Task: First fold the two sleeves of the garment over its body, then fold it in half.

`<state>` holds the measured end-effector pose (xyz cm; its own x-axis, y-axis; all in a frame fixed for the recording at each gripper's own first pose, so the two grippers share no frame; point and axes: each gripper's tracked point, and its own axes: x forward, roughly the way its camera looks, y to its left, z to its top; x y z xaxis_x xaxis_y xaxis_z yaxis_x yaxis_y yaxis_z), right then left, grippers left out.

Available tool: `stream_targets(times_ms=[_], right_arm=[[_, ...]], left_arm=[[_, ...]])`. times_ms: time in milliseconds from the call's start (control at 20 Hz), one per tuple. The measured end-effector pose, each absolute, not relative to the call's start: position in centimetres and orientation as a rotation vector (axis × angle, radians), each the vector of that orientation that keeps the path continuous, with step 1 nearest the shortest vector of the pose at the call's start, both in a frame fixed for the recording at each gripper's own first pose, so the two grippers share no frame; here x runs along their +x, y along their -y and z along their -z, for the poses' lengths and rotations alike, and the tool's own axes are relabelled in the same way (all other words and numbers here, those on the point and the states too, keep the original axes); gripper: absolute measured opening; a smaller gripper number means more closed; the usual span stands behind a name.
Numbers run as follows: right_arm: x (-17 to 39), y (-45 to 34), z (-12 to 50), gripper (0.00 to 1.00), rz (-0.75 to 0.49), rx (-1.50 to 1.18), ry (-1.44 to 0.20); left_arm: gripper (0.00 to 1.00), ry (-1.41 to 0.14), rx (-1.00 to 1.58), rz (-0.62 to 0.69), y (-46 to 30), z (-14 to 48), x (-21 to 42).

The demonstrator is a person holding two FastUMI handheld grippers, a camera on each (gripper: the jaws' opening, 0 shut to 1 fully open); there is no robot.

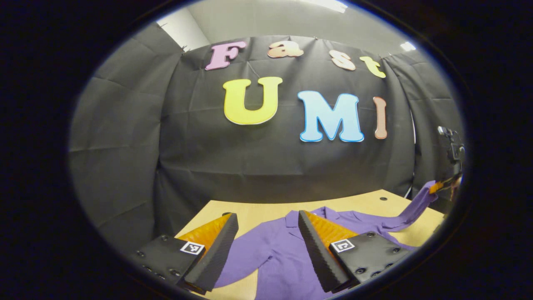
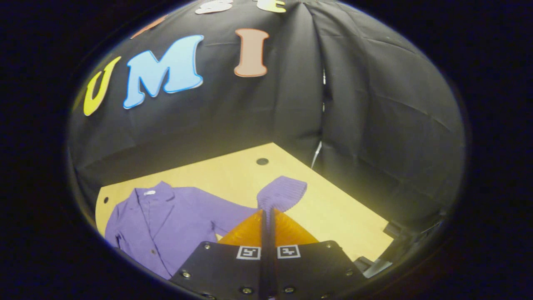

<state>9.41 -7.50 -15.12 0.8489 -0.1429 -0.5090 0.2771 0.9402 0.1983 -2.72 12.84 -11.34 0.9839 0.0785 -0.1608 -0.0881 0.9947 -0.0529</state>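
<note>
- Right gripper view: right gripper (image 2: 267, 216) clamped on a sleeve (image 2: 280, 192), both fingers pressed together with purple cloth between them; ribbed cuff sticks out beyond the tips, raised off the desk (image 2: 333, 208).
- Garment (image 2: 166, 216): purple, collared, buttoned, lying flat and face up on the desk, collar toward the far edge, near the far left corner as this view shows it.
- Left gripper view: left gripper (image 1: 266, 233) with jaws wide apart, holding nothing, poised over the garment's body; one finger over bare desk, the other over the collar area.
- Same view, right side: the lifted sleeve stretches up from the body toward the desk's right edge.
- Progress, by my judgement: first sleeve fold just begun; no sleeve yet lies over the body; second sleeve and the halving fold remain.
</note>
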Motion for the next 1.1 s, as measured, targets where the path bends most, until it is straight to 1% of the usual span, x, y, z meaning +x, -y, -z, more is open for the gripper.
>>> stream_targets(times_ms=[50, 150, 250, 350, 700, 900, 1100], right_arm=[[10.2, 6.5, 14.1, 0.00, 0.208, 0.262, -0.492], [11.5, 4.3, 12.6, 0.00, 0.166, 0.247, -0.468], [12.8, 1.9, 11.3, 0.00, 0.119, 0.231, -0.448], [13.7, -0.5, 10.3, 0.00, 0.069, 0.214, -0.430], [15.9, -11.4, 7.3, 0.00, -0.158, 0.139, -0.379], [16.1, -18.7, 8.8, 0.00, -0.299, 0.050, -0.412], [16.1, -24.6, 12.2, 0.00, -0.390, -0.047, -0.462]], left_arm=[[0.94, -0.160, -0.060, -0.088, -13.3, 11.6, -2.9], [0.93, -0.161, -0.068, -0.103, -14.2, 11.9, -3.4], [0.96, -0.163, -0.072, -0.125, -15.1, 12.2, -4.3], [0.96, -0.174, -0.061, -0.154, -16.0, 13.0, -5.1], [0.96, -0.211, -0.093, -0.273, -19.4, 14.9, -8.4], [0.95, -0.219, -0.086, -0.352, -21.4, 15.6, -10.4], [0.95, -0.229, -0.096, -0.424, -23.0, 16.1, -12.8]])
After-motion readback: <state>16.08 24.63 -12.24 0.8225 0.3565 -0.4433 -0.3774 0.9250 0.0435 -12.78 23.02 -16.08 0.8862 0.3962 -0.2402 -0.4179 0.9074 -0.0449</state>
